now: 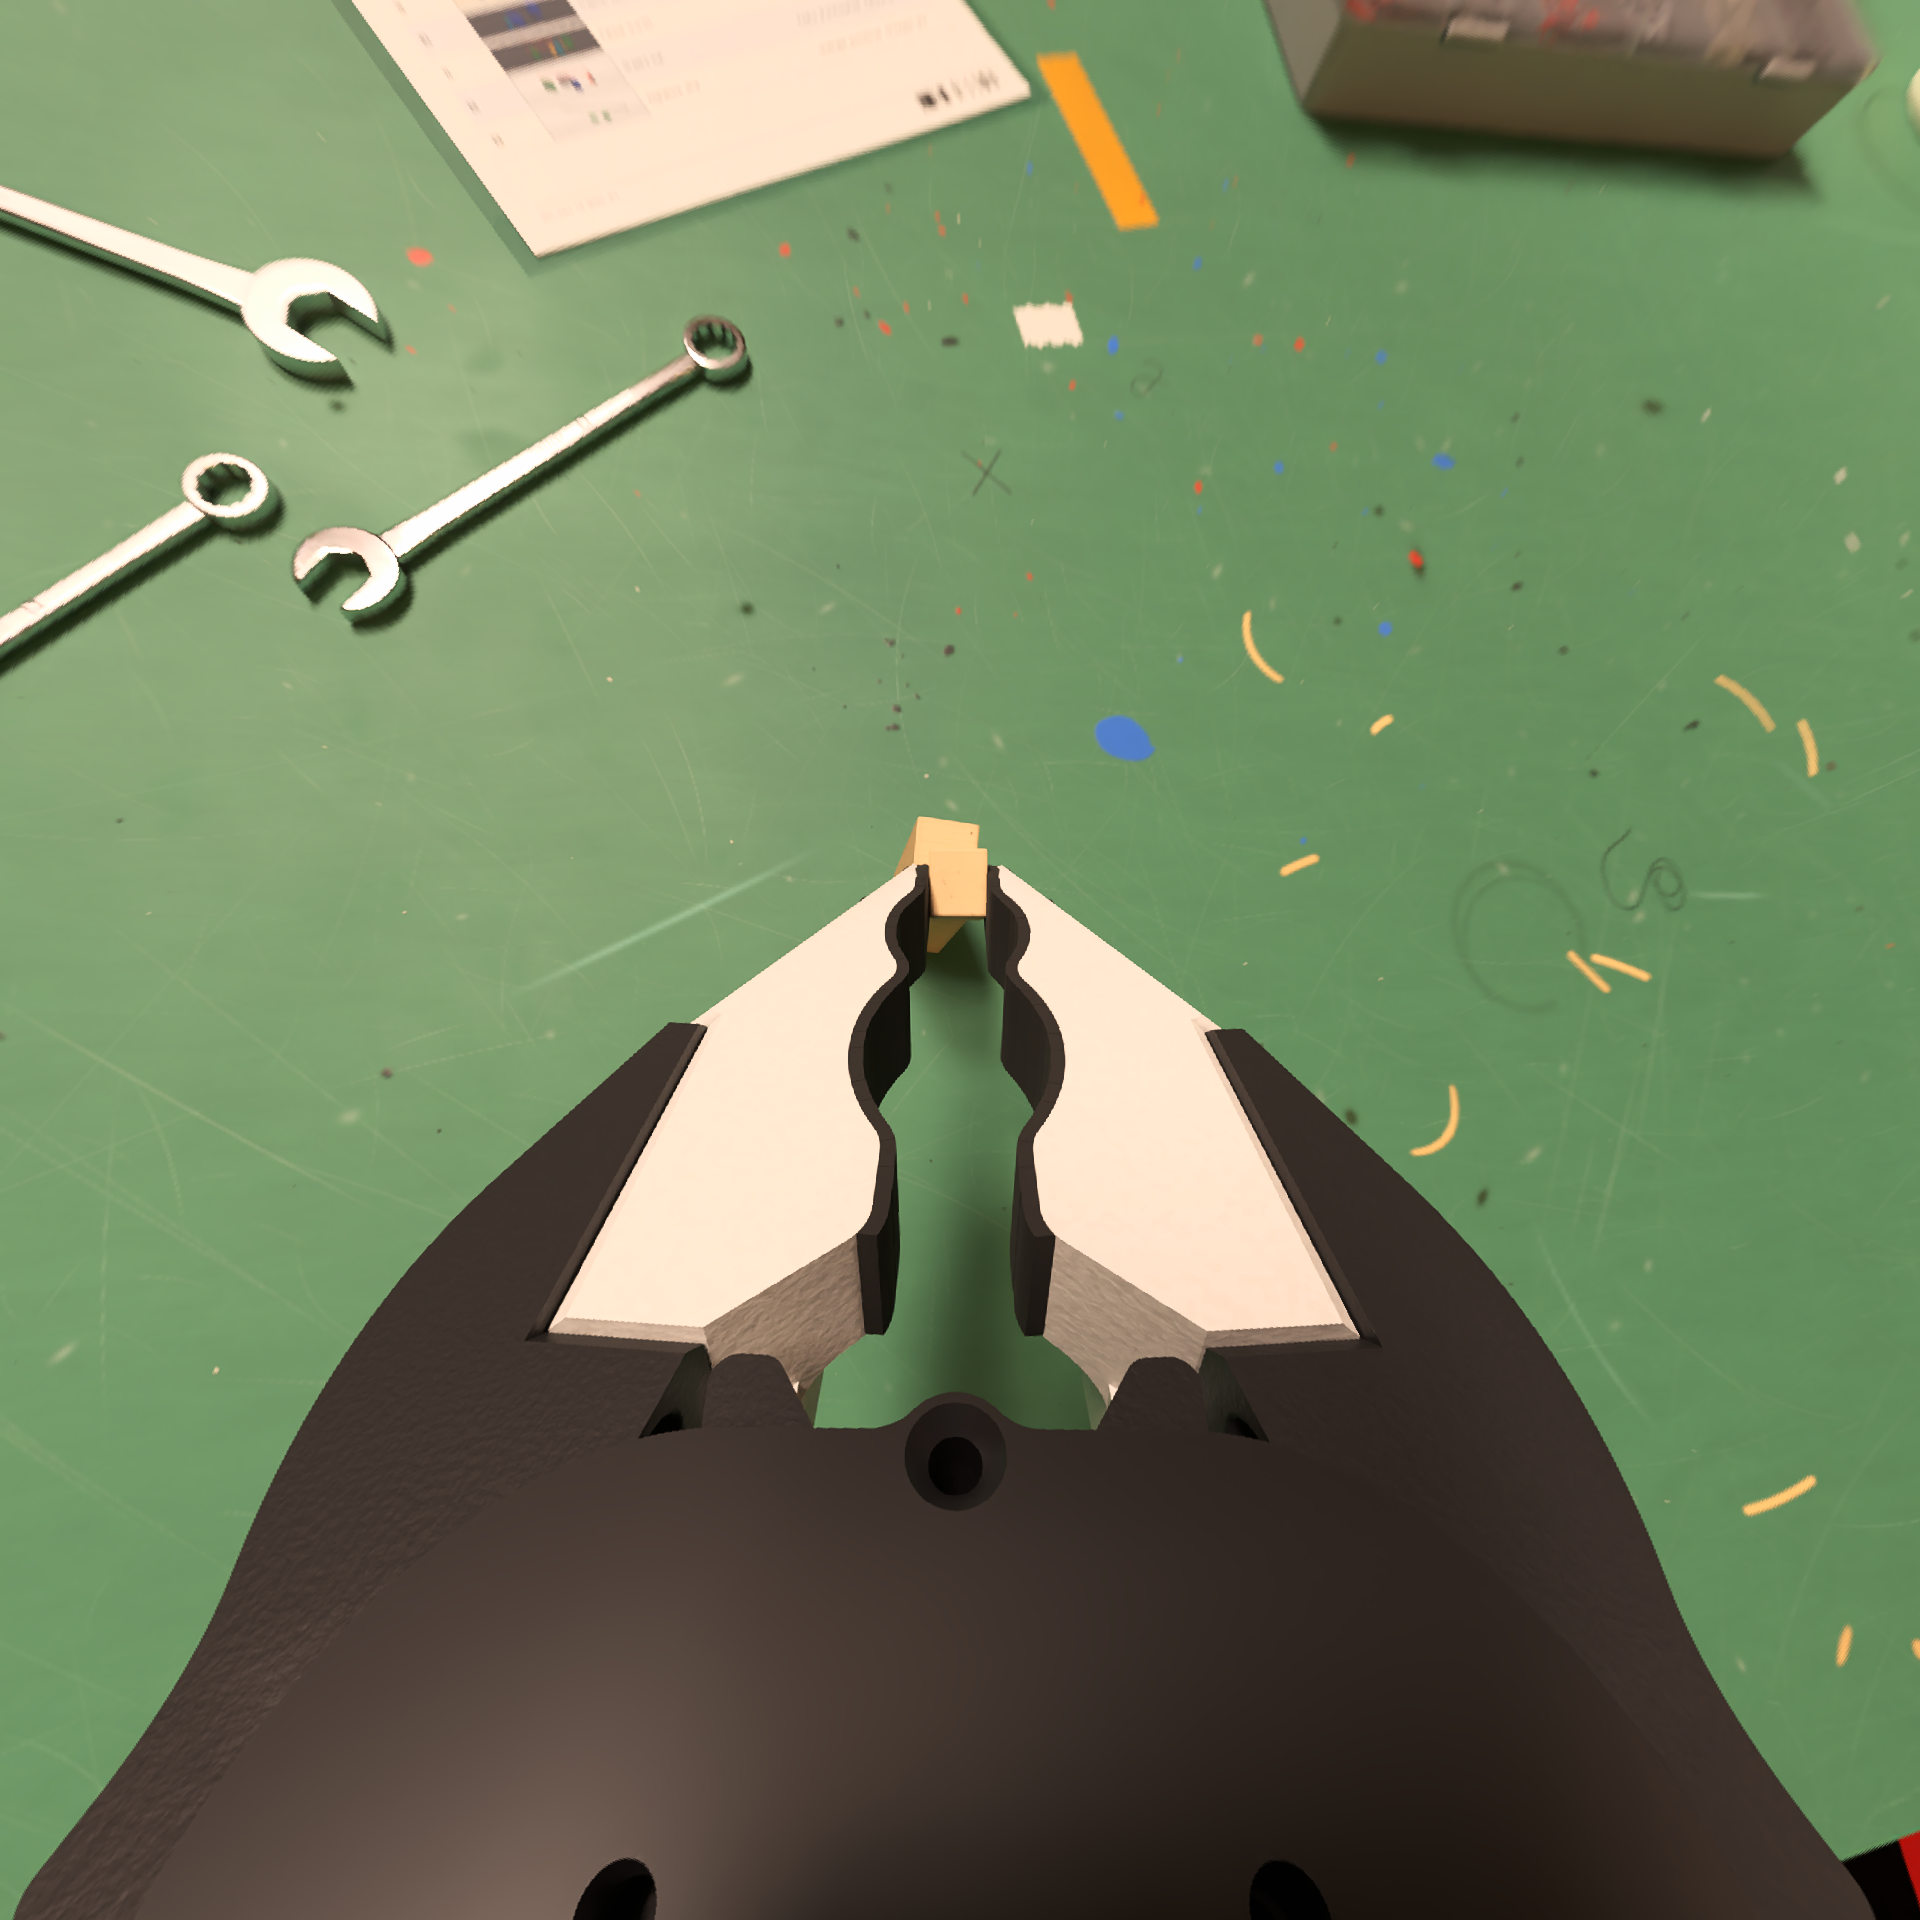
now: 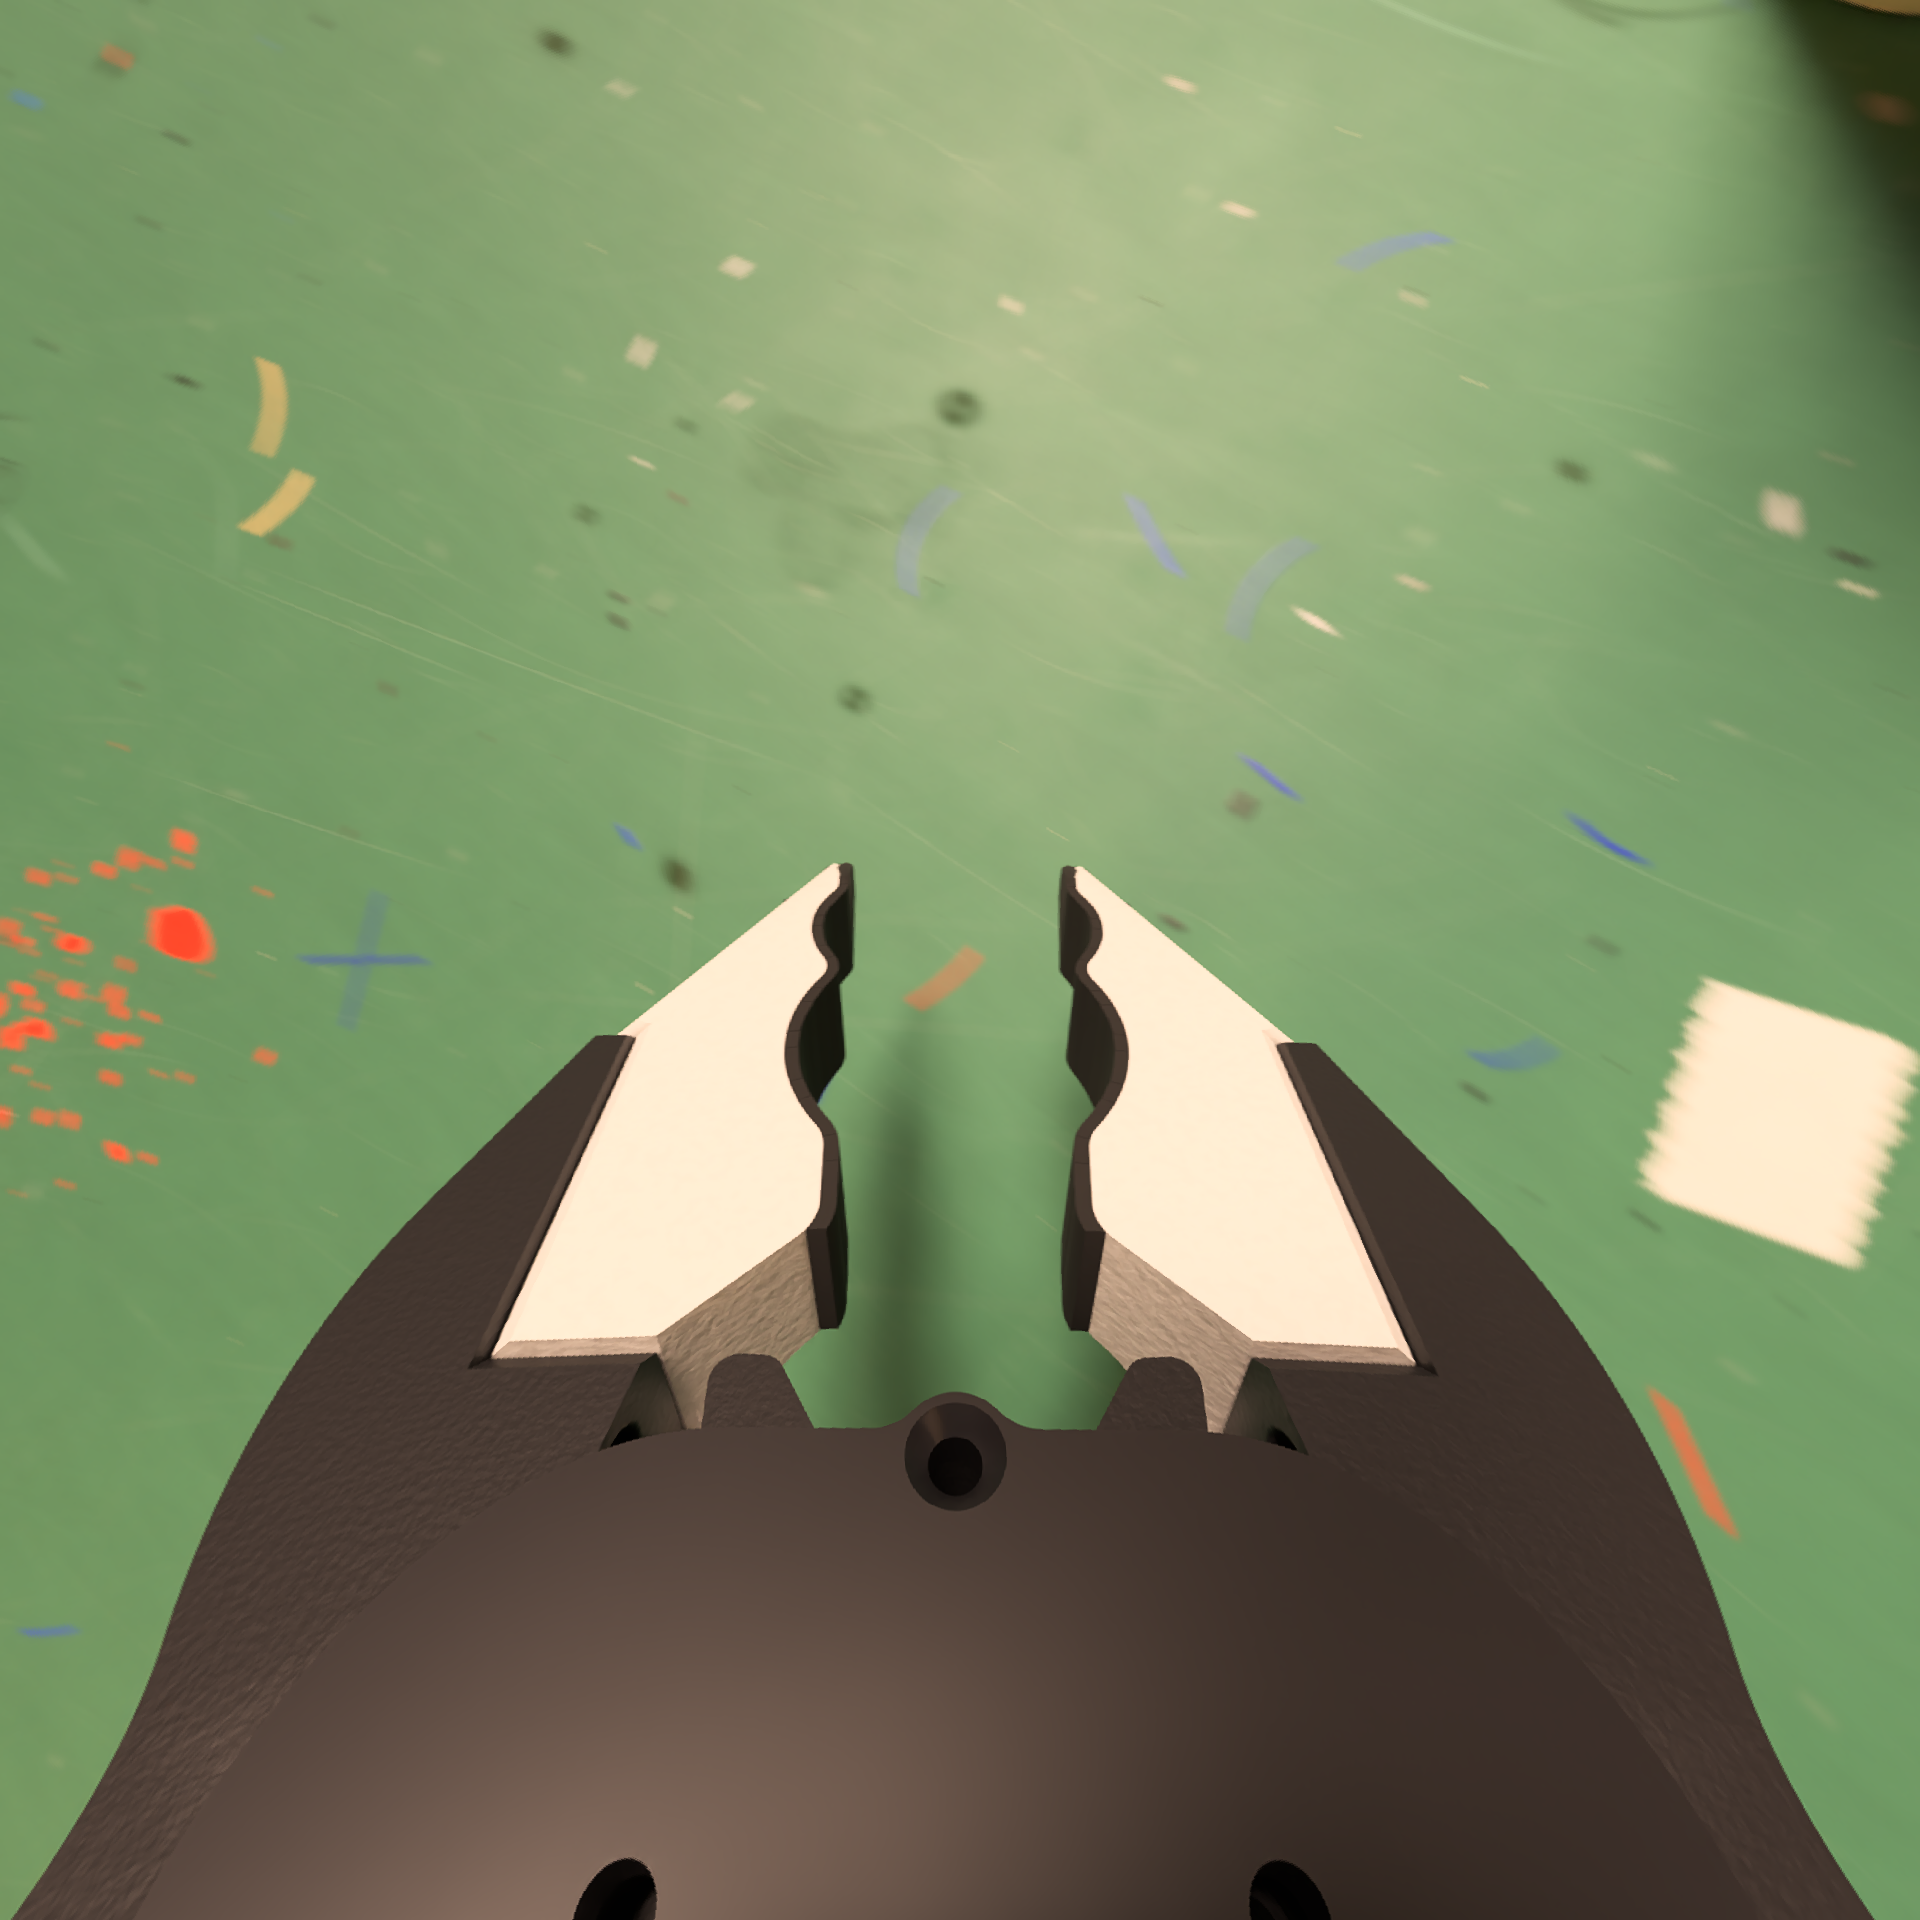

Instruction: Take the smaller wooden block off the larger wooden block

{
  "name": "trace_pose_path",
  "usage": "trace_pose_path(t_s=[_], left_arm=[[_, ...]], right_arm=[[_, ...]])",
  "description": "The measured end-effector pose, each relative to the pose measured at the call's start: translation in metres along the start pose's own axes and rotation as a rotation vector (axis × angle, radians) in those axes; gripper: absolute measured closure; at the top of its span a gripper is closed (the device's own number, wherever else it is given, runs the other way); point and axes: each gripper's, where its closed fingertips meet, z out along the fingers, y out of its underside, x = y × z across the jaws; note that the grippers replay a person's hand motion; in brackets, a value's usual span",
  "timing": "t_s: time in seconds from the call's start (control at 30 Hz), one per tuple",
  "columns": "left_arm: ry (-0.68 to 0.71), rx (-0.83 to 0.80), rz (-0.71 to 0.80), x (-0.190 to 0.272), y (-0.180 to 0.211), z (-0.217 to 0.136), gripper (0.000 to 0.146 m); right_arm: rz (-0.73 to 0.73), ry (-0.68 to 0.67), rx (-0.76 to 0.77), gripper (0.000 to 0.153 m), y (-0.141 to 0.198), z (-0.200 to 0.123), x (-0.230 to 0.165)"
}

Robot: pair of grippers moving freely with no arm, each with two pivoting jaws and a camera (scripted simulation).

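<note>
In the left wrist view my left gripper (image 1: 956,885) is shut on the smaller wooden block (image 1: 958,883), a pale cube pinched between the fingertips. The larger wooden block (image 1: 943,834) shows just behind and beneath it, on the green mat (image 1: 1351,935). I cannot tell whether the two blocks still touch. In the right wrist view my right gripper (image 2: 956,883) is open and empty, low over the green mat (image 2: 935,520). Neither block shows in that view.
Three silver wrenches (image 1: 520,478) lie at the far left, next to a white printed sheet (image 1: 707,104). An orange strip (image 1: 1096,140) and a grey box (image 1: 1569,73) lie at the far right. A white patch (image 2: 1777,1127) lies right of my right gripper.
</note>
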Motion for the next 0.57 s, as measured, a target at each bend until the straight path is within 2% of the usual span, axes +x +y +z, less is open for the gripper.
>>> trace_pose_path(t_s=[0.23,0.4,0.57], left_arm=[[0.016,0.181,-0.062,0.001,-0.02,-0.054,0.136],[0.027,0.328,-0.072,0.008,-0.044,-0.1,0.136],[0.081,0.394,-0.041,0.037,-0.061,-0.117,0.137]], right_arm=[[-0.034,-0.176,0.079,0.071,-0.04,0.053,-0.112],[-0.107,-0.288,0.059,0.042,-0.065,0.084,-0.185],[-0.125,-0.427,0.086,0.013,-0.087,0.111,-0.267]])
